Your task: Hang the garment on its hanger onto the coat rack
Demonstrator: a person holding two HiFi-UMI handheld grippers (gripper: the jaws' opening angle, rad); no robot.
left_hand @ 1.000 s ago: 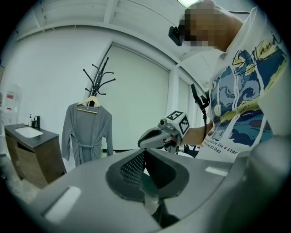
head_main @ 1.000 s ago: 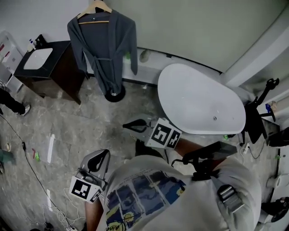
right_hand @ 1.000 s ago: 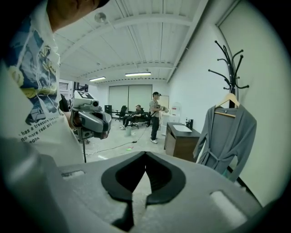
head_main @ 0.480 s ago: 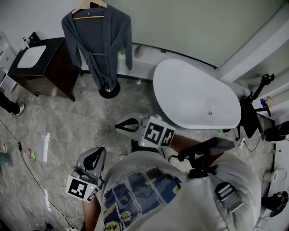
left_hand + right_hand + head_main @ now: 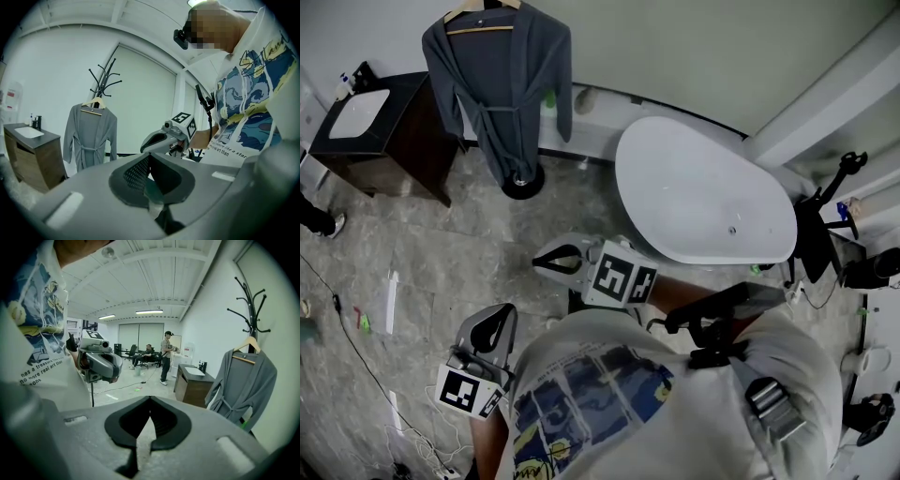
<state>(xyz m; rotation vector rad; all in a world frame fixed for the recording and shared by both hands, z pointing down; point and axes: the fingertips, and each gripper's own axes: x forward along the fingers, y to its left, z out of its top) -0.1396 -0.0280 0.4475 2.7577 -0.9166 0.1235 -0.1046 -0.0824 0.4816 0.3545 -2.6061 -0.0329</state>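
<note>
A grey robe hangs on a wooden hanger, which sits on the black coat rack by the far wall. Both my grippers are well short of it, close to my body. The left gripper is shut and holds nothing. My right gripper is also shut and empty. In the left gripper view the robe and rack stand beyond my shut jaws. In the right gripper view the robe hangs at the right under the rack's hooks, past the shut jaws.
A white bathtub stands to the right of the rack. A dark vanity with a sink stands to its left. Cables trail over the marble floor. A black stand is at the right. People are far off.
The robe, rack and tub have slid up and left in the head view as the camera shifted. Both grippers stay shut and empty near my body.
</note>
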